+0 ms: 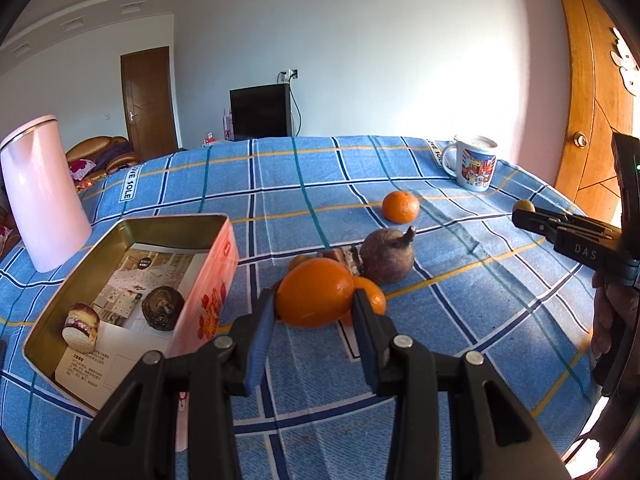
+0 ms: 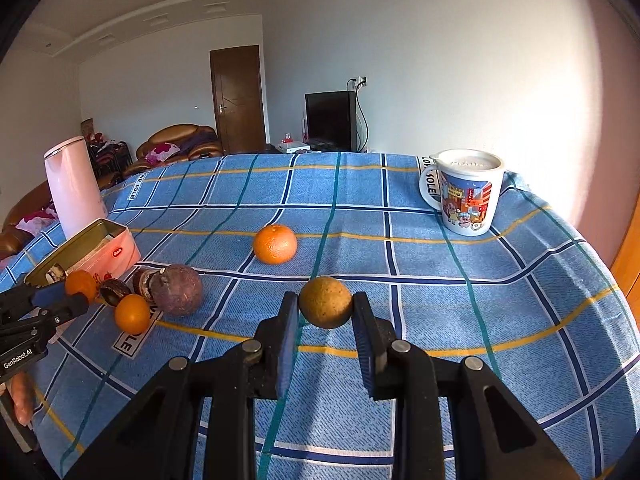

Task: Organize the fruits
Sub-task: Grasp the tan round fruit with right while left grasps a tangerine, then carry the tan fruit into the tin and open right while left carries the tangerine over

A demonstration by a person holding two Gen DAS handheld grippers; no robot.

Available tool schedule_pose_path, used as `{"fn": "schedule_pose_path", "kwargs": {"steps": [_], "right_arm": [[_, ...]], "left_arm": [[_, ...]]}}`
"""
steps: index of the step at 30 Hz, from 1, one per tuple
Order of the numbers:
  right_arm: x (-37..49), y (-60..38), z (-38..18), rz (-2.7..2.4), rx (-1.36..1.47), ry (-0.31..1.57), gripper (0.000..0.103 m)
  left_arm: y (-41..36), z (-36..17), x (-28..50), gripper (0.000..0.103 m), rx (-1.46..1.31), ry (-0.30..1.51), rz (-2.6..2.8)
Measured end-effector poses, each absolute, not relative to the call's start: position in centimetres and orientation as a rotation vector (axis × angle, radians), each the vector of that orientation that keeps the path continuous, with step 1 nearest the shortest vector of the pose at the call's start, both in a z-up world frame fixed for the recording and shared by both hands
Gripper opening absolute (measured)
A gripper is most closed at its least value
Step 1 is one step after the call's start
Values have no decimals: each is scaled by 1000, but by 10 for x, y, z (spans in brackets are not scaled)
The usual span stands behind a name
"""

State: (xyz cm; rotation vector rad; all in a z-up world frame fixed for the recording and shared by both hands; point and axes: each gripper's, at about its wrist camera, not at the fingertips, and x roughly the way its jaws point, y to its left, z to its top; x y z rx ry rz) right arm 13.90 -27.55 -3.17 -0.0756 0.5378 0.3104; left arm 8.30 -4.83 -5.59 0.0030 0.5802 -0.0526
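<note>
With an orange (image 1: 314,293) clamped in the left gripper (image 1: 314,308) beside the open tin (image 1: 208,264) and a brownish-green fruit (image 2: 325,302) pinched above the bench (image 2: 440,320) in the right gripper (image 2: 326,316), either round fruit could be squeezed out and rolled away if tilted.

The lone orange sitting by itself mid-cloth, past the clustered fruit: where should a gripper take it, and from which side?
Grip the lone orange across its widest middle, pads on opposite sides, coming from the near edge and slightly above. It is round, sits apart on the checked cloth, and nothing crowds it. Both grippers are busy: the left gripper holds an orange fruit, the right gripper a brownish-yellow fruit.
</note>
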Motion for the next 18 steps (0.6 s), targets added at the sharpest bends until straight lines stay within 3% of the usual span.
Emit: {"fn": "schedule_pose_path", "kwargs": {"steps": [18], "right_arm": [[121, -276, -23, 317, -79, 438, 29]], "left_arm": [[-54, -43, 68, 40, 47, 475, -15]]}}
